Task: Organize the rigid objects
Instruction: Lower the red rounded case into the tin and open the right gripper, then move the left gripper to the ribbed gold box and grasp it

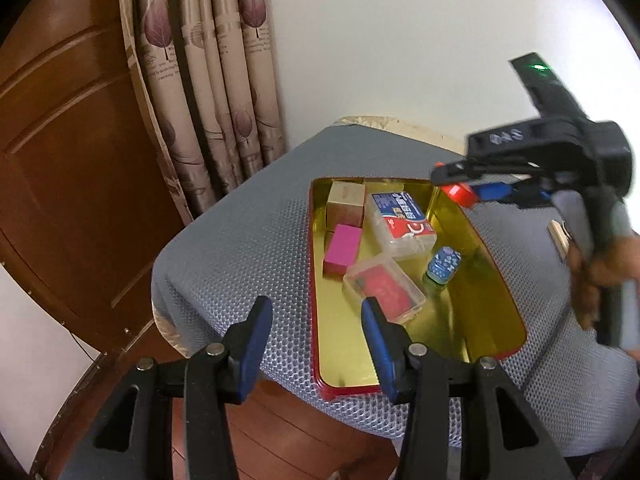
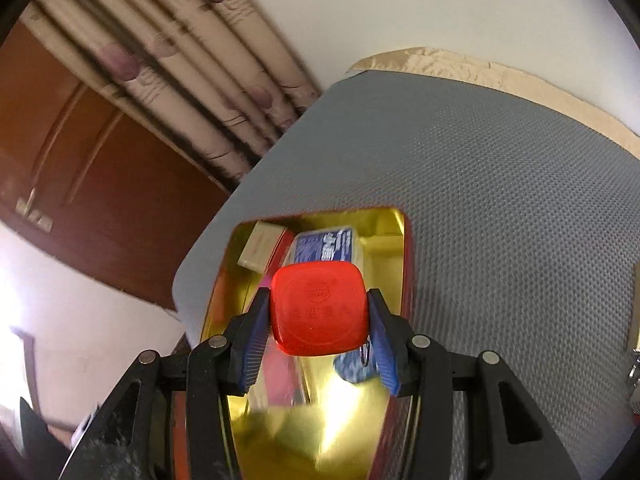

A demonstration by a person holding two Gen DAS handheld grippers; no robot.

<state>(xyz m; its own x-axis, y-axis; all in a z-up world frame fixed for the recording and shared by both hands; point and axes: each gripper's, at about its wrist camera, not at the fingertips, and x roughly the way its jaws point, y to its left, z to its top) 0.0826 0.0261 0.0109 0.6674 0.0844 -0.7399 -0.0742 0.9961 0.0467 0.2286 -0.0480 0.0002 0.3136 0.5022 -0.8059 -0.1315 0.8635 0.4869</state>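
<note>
Tin (image 1: 496,280) holds boxes; right tongs (image 2: 319,312) grip red case (image 2: 319,314).

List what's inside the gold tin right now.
Gold tin holds a tan box, pink box, blue-red pack, clear case with red insert, and a small blue patterned item. Anything under them is hidden.

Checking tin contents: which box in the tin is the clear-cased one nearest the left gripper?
The clear case with the red insert, just beyond the left gripper. The other clear box, with the blue and red label, lies farther back; the pink box and tan box are opaque.
</note>
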